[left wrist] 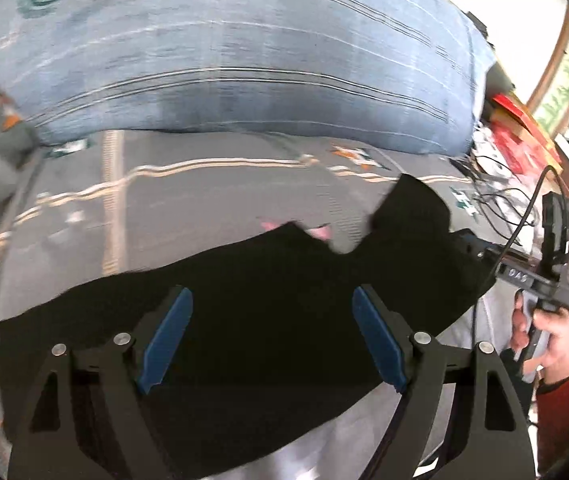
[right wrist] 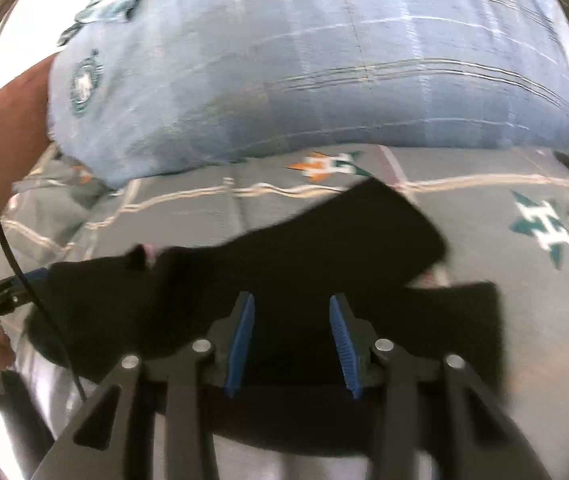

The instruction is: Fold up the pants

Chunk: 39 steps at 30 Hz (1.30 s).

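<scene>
The black pants [left wrist: 268, 280] lie spread across the grey patterned bedsheet [left wrist: 204, 200], near the bed's front edge and in front of a big blue plaid pillow [left wrist: 244, 60]. The cloth is dark and dull, so its seams and folds hardly show; motion blur softens its edges. A small pink patch [left wrist: 320, 232] peeks out along the far edge. In the right wrist view the pants [right wrist: 284, 264] show one flap folded up and slanting toward the right, with a second squared end lying flat beside it on the right.

The left hand-held gripper [left wrist: 272, 300] hangs over the pants with its blue pads spread wide and nothing pinched between them. The right hand-held gripper [right wrist: 291, 308] stands partly apart above the black cloth, its pads gripping nothing. A hand [left wrist: 540, 340] in a red sleeve holds the right tool's handle.
</scene>
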Available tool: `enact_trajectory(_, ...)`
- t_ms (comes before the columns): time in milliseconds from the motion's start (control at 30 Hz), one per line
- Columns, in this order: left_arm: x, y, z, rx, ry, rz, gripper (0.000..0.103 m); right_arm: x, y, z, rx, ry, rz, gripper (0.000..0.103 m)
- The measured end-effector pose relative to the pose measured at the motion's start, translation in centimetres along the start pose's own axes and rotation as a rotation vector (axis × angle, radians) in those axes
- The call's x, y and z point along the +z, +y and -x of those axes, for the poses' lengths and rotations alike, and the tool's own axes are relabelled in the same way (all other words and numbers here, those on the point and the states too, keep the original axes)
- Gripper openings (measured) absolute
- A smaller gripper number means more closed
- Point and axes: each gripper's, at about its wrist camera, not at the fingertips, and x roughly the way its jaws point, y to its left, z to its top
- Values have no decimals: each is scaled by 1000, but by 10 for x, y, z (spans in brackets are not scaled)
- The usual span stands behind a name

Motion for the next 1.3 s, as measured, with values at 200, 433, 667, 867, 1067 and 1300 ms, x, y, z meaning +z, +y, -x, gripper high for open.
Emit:
enact_trajectory(200, 16, -33, -31, -64, 32, -49, 83, -3, -22, 0, -19, -11, -48, 45)
enact_trajectory(433, 23, -56, -56, -96, 58, -63, 83, 1, -37, -9, -10, -7, -81, 47)
enact_trajectory(667, 23, -63, -69, -83, 64, -84, 83, 6, -46, -26, 7, 10, -122, 54)
enact_trajectory(867, 22, -57, -73, -93, 64, -62, 83, 16, -41, -37, 6, 3, -125, 63)
enact_trajectory(1067, 22, -53, -74, -98, 62, -44, 83, 19, -37, -47, -17, 0, -115, 22)
enact_trajectory(1300, 23, -55, -73, -94, 61, -42, 83, 17, -32, -33, -12, -46, -109, 10)
